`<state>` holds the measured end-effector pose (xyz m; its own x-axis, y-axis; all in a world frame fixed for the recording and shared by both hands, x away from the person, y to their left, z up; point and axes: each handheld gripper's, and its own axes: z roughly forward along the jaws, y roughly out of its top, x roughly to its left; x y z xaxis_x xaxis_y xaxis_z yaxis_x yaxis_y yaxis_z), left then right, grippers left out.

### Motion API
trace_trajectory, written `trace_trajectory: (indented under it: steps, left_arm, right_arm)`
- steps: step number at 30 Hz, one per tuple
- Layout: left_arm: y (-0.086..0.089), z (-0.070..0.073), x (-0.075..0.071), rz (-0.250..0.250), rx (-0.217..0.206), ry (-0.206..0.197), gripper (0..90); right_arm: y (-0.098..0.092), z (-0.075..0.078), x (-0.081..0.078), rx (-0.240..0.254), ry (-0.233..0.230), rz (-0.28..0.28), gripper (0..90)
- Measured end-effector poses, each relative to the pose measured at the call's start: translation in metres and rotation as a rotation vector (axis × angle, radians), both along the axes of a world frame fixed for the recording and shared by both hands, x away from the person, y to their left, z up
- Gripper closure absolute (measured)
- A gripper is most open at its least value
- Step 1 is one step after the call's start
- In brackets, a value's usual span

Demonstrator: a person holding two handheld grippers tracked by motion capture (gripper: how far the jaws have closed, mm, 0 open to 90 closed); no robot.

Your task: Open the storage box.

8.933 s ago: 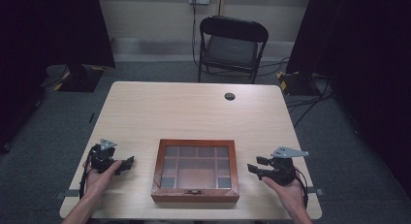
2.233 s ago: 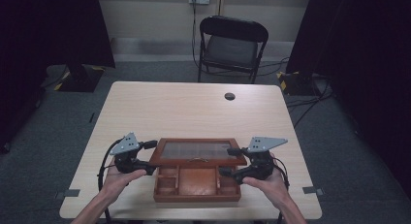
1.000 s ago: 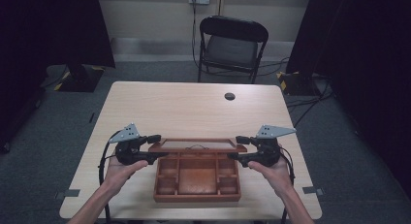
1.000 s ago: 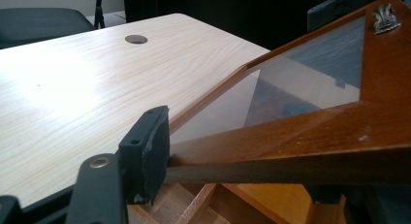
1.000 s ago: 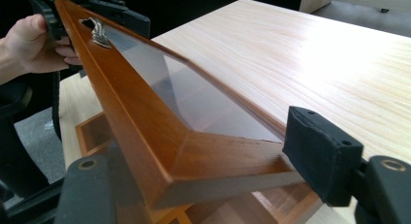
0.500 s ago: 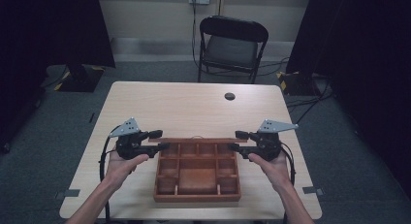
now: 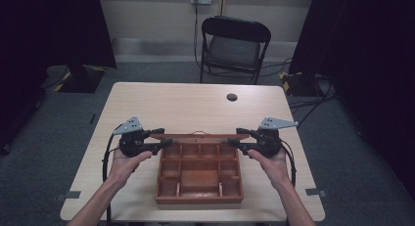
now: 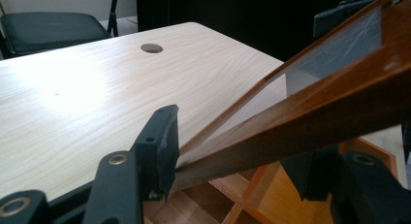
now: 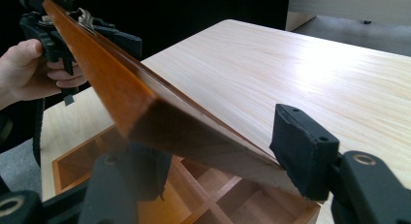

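High view: The brown wooden box (image 7: 199,173) with many little square rooms sits on the pale wooden bench (image 7: 171,101), near its 6 o'clock edge. At the very start its lid lay flat and shut, and both claws sat on the bench beside it. A second ago the glass-topped wooden lid (image 7: 195,136) was part way up. Now it stands almost straight up along the box's 12 o'clock edge. The left claw (image 7: 164,138) is at the lid's 9 o'clock end. The right claw (image 7: 234,137) is at its 3 o'clock end. Both hands come in from 6 o'clock, with the forearms low over the bench and the claws pointing inward at each other. A grey three-cornered plate sits on top of each claw. A small round dark hole (image 7: 231,97) is in the bench toward 12 o'clock. A black folding chair (image 7: 233,46) stands behind the bench.

Left gripper view: The left claw (image 8: 242,151) pinches the lid's wooden edge. The jaw at 9 o'clock presses flat on the wood. Its jaws have just been closing, with the lid between them. The lid runs up toward 2 o'clock.

Right gripper view: The right claw (image 9: 220,153) holds the lid's end, with its jaws on both sides of the wood. Its jaws have just been closing too. The lid runs up toward 10 o'clock. The person's other hand (image 9: 29,69) shows at that far end.
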<state>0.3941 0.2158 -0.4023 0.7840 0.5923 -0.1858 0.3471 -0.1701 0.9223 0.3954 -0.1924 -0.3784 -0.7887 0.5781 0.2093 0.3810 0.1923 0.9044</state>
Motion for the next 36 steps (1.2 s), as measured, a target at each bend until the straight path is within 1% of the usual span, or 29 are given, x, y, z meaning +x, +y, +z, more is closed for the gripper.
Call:
trace_trajectory:
  steps: [6,7,9,10,12,13,15,16,17,21,27,28,32,36]
  left_arm:
    - [0.001,-0.002,0.005,0.005,0.008,-0.004,44.8]
    - [0.001,-0.004,0.007,0.005,0.009,0.007,45.0]
    - [0.002,-0.005,0.010,0.009,0.011,0.010,45.1]
    - [0.002,-0.006,0.011,0.012,0.005,0.017,45.1]
    - [0.002,-0.007,0.012,0.015,0.010,0.014,45.1]
    - [0.002,-0.007,0.013,0.018,0.005,0.021,45.1]
    - [0.002,-0.009,0.015,0.024,0.002,0.020,46.0]
    - [0.003,-0.009,0.016,0.025,0.011,0.019,46.0]
    - [0.002,-0.009,0.016,0.029,0.008,0.020,47.1]
    - [0.004,-0.012,0.020,0.033,0.017,0.024,48.7]
    - [0.003,-0.014,0.025,0.041,0.039,0.032,48.9]
    - [0.003,-0.014,0.025,0.041,0.037,0.032,48.9]
    - [0.000,-0.012,0.029,0.037,0.057,0.026,49.2]
    - [-0.002,-0.013,0.031,0.037,0.052,0.027,49.2]
  right_arm:
    - [0.000,-0.004,0.007,0.006,0.013,-0.012,41.3]
    - [0.000,-0.005,0.009,0.005,0.014,-0.014,41.3]
    - [0.001,-0.006,0.011,0.005,0.020,-0.019,41.4]
    - [0.000,-0.006,0.011,0.005,0.019,-0.020,41.6]
    - [0.000,-0.007,0.013,0.005,0.019,-0.023,41.9]
    - [0.000,-0.007,0.014,0.006,0.023,-0.027,42.1]
    - [-0.001,-0.011,0.019,0.009,0.035,-0.036,42.1]
    - [-0.001,-0.011,0.019,0.009,0.035,-0.036,42.1]
    - [-0.001,-0.012,0.021,0.011,0.037,-0.040,42.2]
    - [0.000,-0.015,0.025,0.011,0.045,-0.041,42.1]
    - [0.001,-0.019,0.030,0.010,0.045,-0.048,42.6]
    - [0.001,-0.019,0.030,0.010,0.045,-0.048,42.6]
    - [0.003,-0.021,0.033,-0.011,0.043,-0.059,42.1]
    - [0.003,-0.023,0.035,-0.014,0.045,-0.065,42.8]
